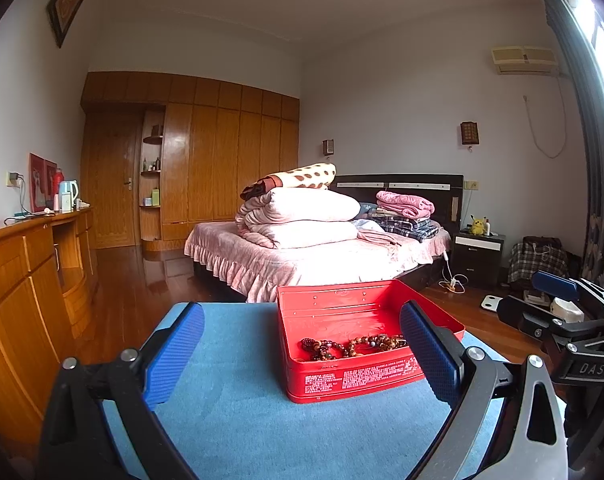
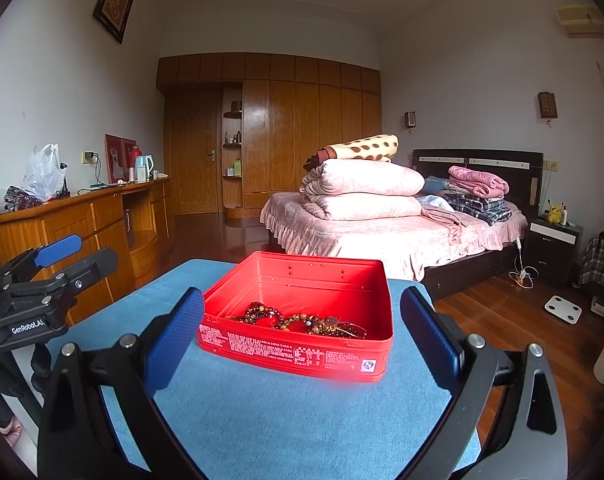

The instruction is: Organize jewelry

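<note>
Ahead, far of both wide-spread grippers, left (image 1: 302, 344) and right (image 2: 302, 336): glossy red tin (image 2: 302, 300) holding tangled beaded bracelets (image 2: 302, 322), on blue felt mat (image 2: 261, 408).

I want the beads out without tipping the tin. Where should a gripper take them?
Come straight down through the red tin's open top and pinch a raised loop of the tangled bead strands; the walls block any sideways approach. Probably the right gripper, which faces it.
</note>
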